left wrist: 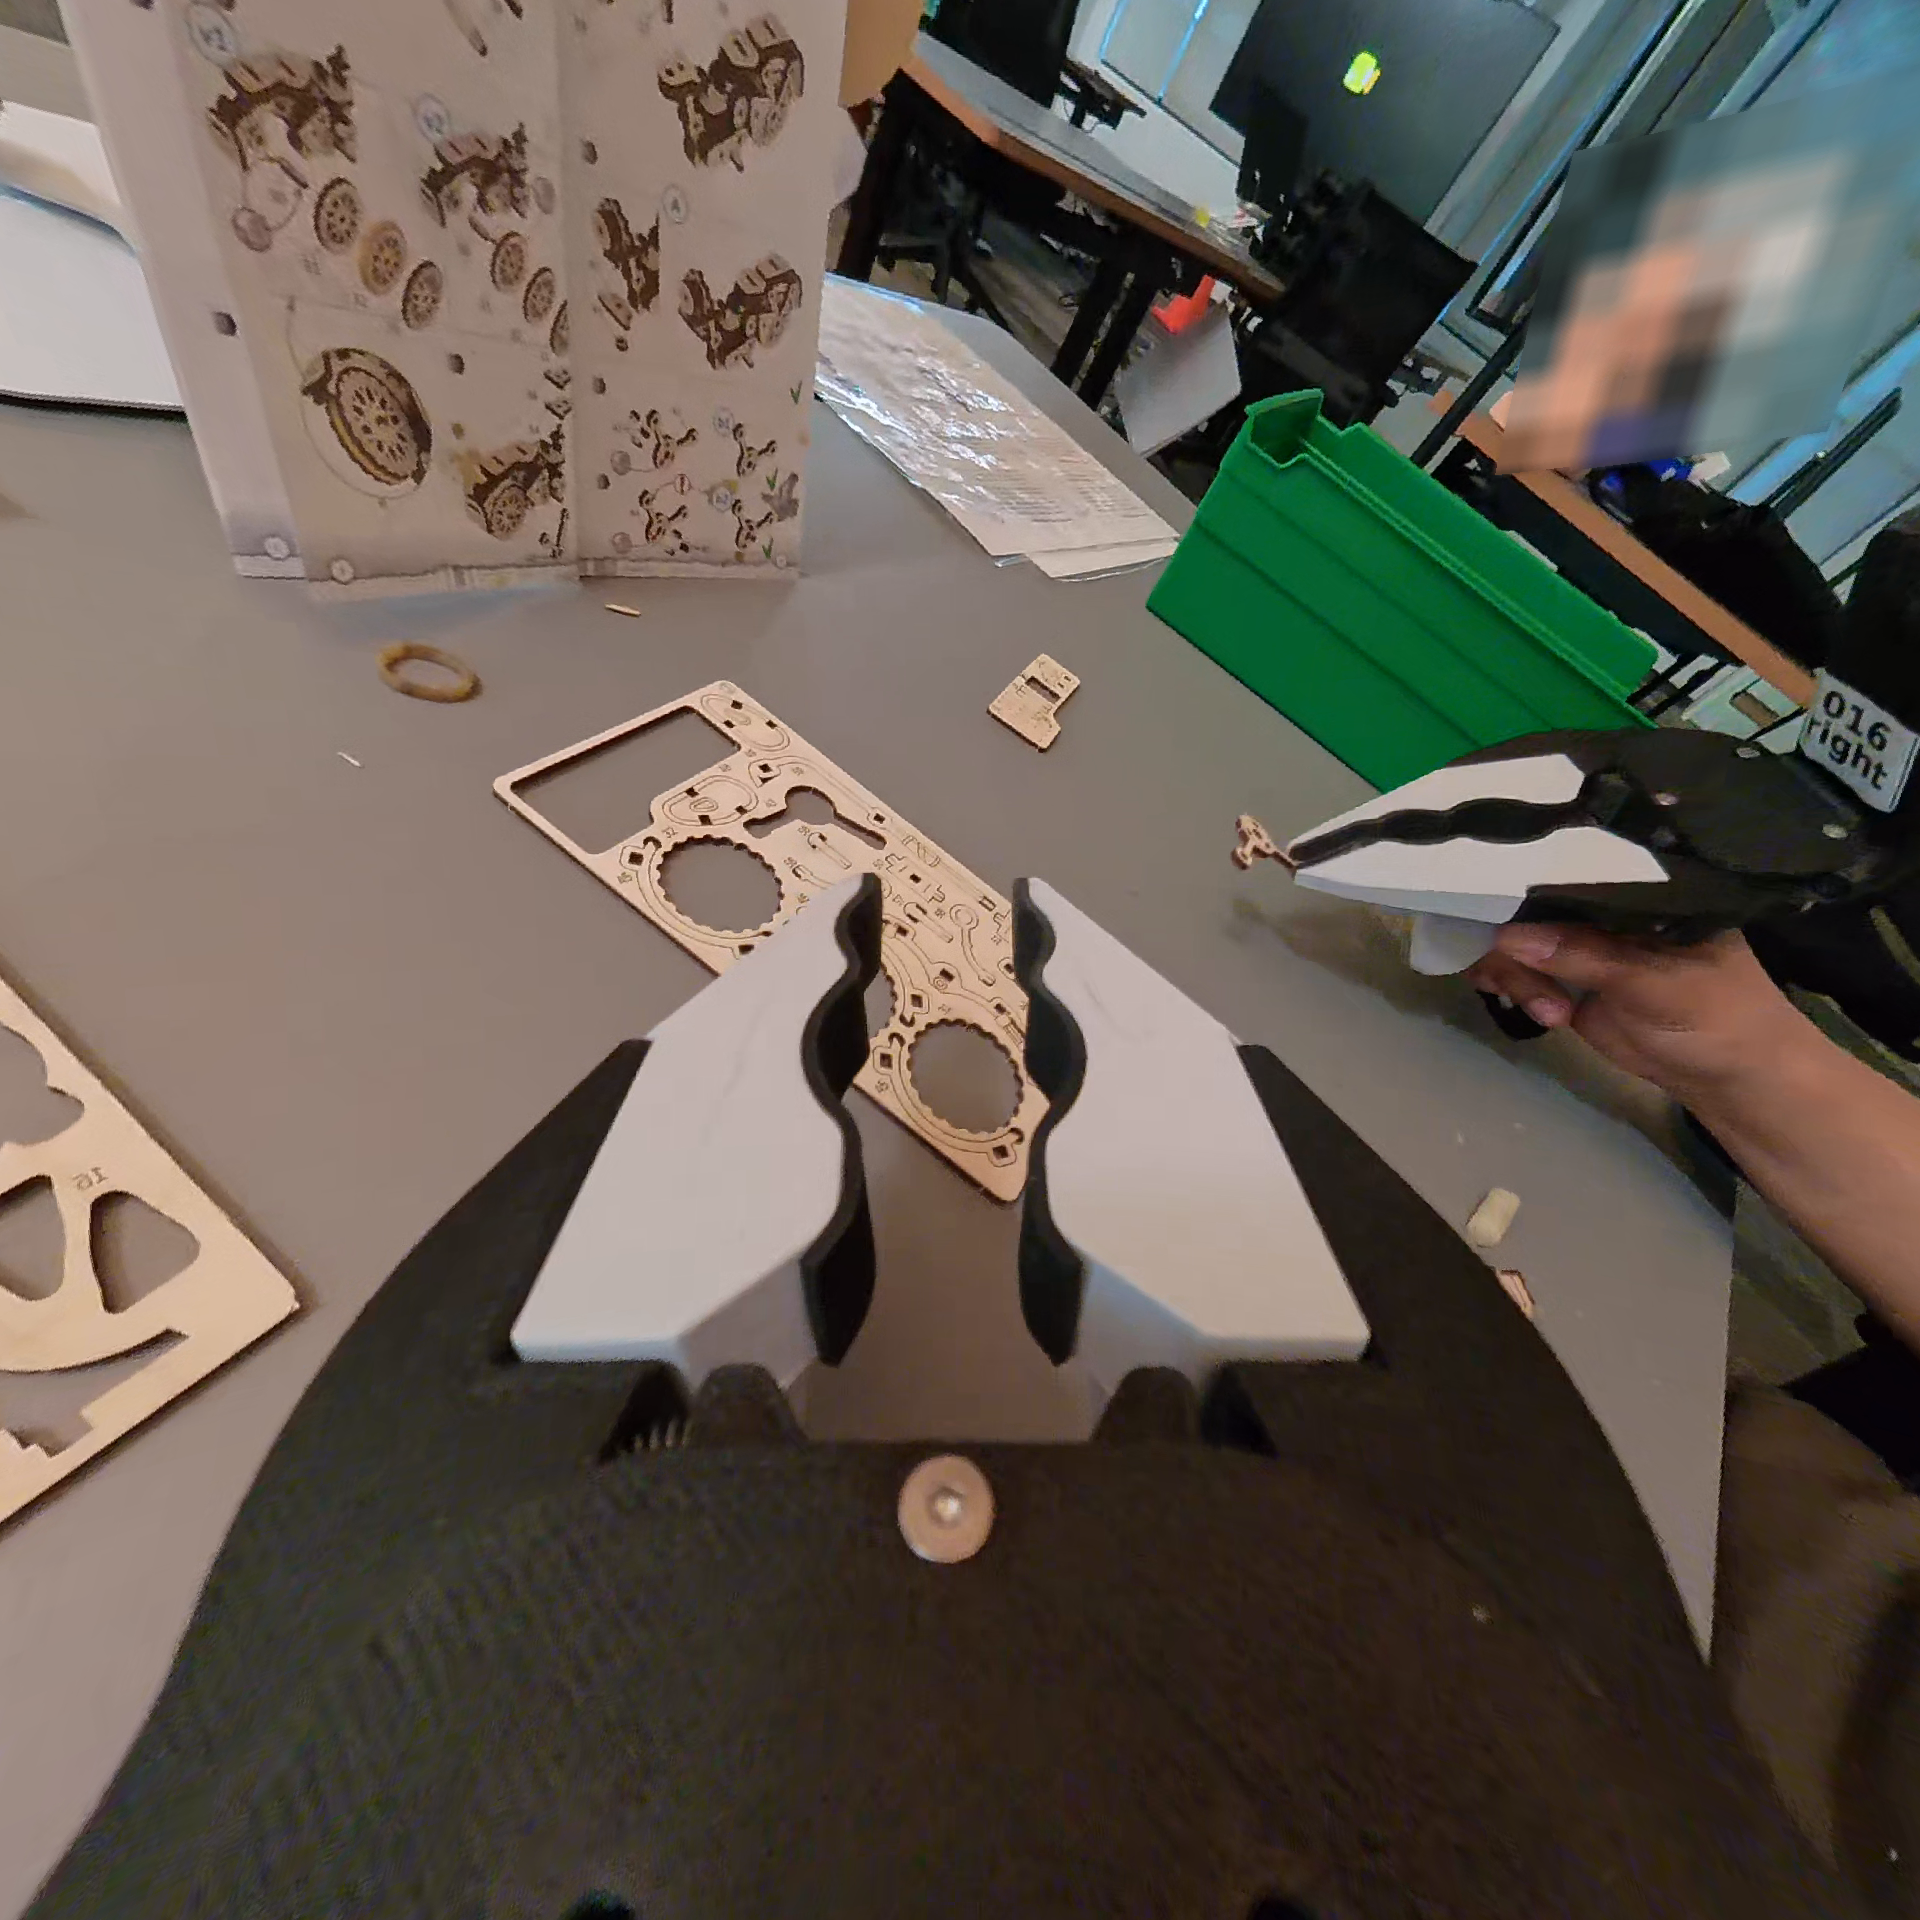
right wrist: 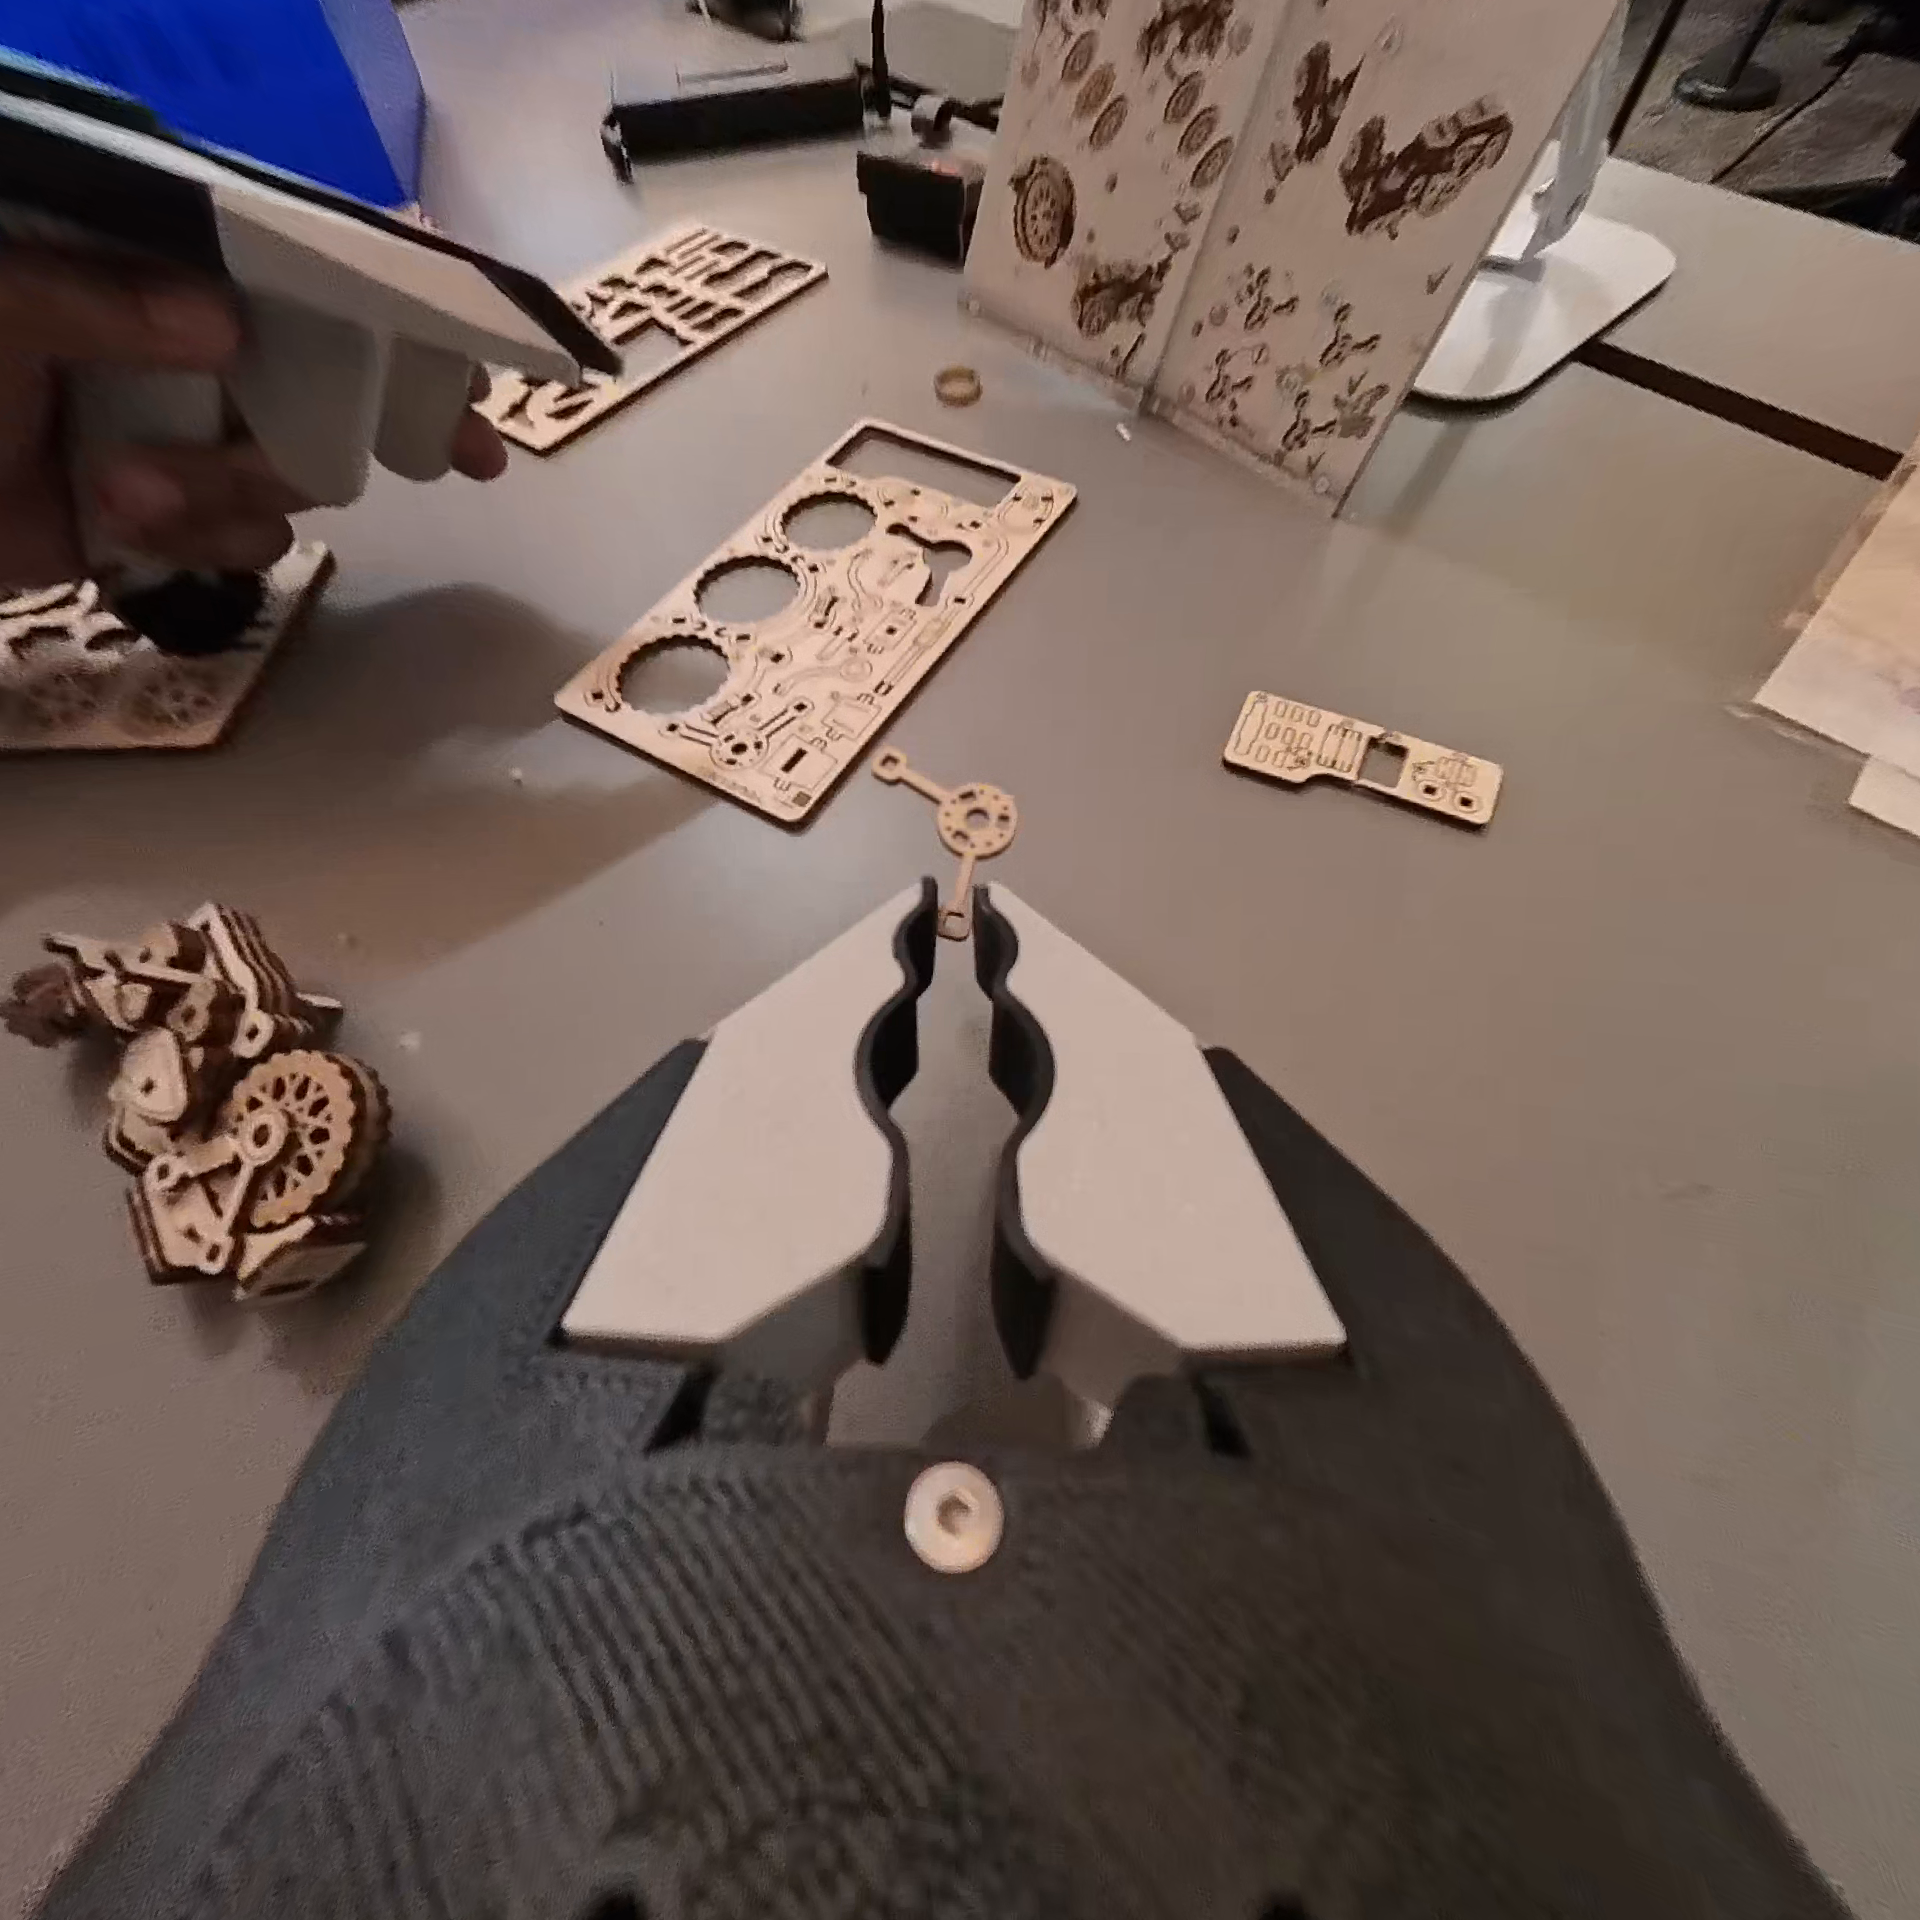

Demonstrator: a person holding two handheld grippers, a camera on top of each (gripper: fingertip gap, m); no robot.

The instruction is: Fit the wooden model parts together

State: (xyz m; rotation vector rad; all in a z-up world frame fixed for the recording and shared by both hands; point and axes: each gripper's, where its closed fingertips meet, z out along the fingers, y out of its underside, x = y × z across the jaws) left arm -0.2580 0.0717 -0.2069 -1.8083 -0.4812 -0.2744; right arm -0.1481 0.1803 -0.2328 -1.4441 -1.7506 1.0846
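Note:
My right gripper (right wrist: 954,902) is shut on a small flat wooden part (right wrist: 961,821), a toothed ring with thin arms, and holds it above the grey table; the part also shows at its tip in the left wrist view (left wrist: 1259,840). My left gripper (left wrist: 943,891) is open and empty, hovering over the punched-out wooden parts sheet (left wrist: 727,821), which also lies in the right wrist view (right wrist: 831,613). A partly built wooden model (right wrist: 218,1112) with a gear wheel sits at the left of the right wrist view.
A standing instruction sheet (left wrist: 499,291) is at the back. A green bin (left wrist: 1382,623) stands at the right. A small wooden sheet piece (right wrist: 1361,758), a wooden ring (left wrist: 428,670) and other parts sheets (left wrist: 94,1288) lie around. My right fingertips sit around 15 cm from my left ones.

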